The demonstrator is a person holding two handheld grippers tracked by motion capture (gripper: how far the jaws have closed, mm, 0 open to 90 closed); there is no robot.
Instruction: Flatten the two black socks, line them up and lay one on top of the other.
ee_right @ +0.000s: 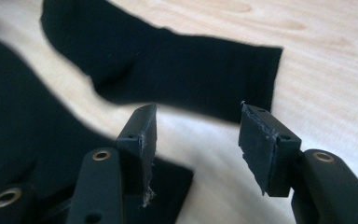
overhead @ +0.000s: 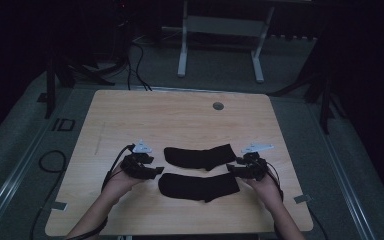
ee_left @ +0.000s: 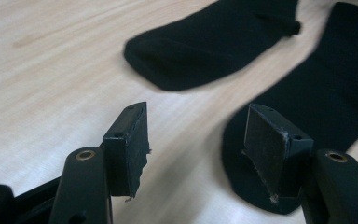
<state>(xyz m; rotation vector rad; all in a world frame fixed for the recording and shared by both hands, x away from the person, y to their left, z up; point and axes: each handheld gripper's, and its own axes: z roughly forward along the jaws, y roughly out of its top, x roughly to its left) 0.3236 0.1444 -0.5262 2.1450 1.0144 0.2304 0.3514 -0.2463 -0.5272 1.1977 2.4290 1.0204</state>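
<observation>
Two black socks lie side by side at mid-frame on the tabletop (overhead: 130, 107), long axes running left to right. The near sock (overhead: 198, 186) stretches between the left gripper (overhead: 156, 171) and right gripper (overhead: 231, 169); both jaws stand apart, holding nothing. The far sock (overhead: 200, 156) lies just above.

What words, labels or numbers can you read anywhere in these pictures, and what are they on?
"ID": white letters on the grey floor mat left of the table, seen in the high view; they could be part of a longer marking.
Socks: plain black, no brand or label to read.
Tools and tabletop: no readable text in either gripper view.
</observation>
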